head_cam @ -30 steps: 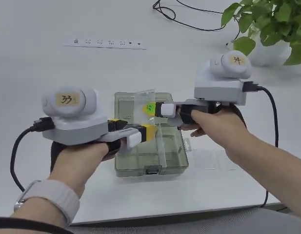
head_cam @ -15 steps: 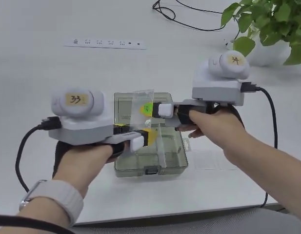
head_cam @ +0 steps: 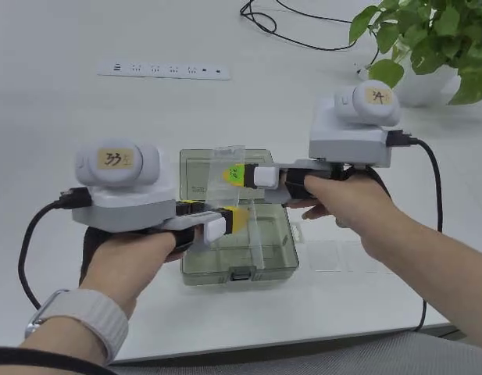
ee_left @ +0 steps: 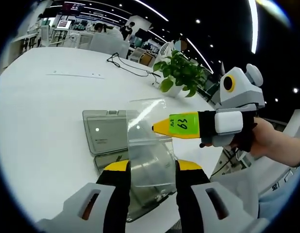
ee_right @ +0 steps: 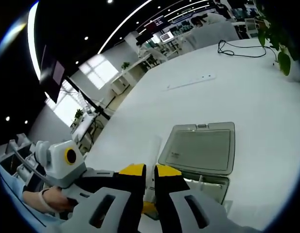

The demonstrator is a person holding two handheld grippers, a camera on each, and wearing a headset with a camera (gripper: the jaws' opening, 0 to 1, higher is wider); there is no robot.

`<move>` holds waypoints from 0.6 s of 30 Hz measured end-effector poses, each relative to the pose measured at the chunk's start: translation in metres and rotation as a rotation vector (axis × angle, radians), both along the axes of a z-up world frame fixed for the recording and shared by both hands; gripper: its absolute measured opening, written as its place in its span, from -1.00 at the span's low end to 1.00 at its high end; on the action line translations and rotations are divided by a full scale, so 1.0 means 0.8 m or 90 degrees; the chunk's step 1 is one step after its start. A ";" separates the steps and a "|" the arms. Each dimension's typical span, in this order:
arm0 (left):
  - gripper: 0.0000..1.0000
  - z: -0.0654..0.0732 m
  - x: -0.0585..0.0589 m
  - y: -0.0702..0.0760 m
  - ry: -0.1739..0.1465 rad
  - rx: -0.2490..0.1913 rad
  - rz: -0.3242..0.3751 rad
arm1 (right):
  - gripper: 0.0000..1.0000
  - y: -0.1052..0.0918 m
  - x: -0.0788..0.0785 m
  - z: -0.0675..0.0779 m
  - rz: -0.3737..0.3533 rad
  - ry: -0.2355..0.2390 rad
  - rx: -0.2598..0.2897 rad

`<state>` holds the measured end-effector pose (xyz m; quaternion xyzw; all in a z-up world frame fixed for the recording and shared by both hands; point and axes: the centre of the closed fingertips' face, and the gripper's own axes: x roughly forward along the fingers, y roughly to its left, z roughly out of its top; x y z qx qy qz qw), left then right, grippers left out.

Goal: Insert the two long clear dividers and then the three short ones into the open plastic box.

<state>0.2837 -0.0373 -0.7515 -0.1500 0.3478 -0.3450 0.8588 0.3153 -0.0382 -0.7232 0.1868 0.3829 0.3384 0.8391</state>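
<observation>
Right claw (ee_right: pixel 150 171) is clamped on the upper part of a clear divider (ee_right: pixel 151 148), which sits edge-on between its tips. Left claw (ee_left: pixel 152 166) stands apart, with one jaw at each side edge of the same sheet lower down; I cannot tell whether it squeezes. The divider stands upright, reaching down into the open box (head_cam: pixel 225 275) on the table (head_cam: pixel 69 125). Spare dividers (head_cam: pixel 334 254) lie flat beside the box.

We see the left gripper (head_cam: pixel 229 221) and right gripper (head_cam: pixel 237 174) crowding over the box (head_cam: pixel 195 275), a divider (head_cam: pixel 226 158) upright at their tips; bare table (head_cam: pixel 61 133) lies leftward, a plant (head_cam: pixel 428 31) far right.
</observation>
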 end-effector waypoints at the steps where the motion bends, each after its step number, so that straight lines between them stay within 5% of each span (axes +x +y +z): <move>1: -0.31 0.000 0.000 0.000 0.000 0.000 0.001 | -0.92 0.000 -0.002 0.000 0.001 0.004 -0.001; 12: -0.30 -0.007 -0.001 0.000 0.001 0.003 0.000 | -0.97 0.008 -0.009 0.002 -0.003 0.030 0.002; 18: -0.29 -0.004 -0.001 -0.001 -0.018 0.007 -0.011 | -0.97 0.006 -0.009 0.001 -0.001 0.038 -0.007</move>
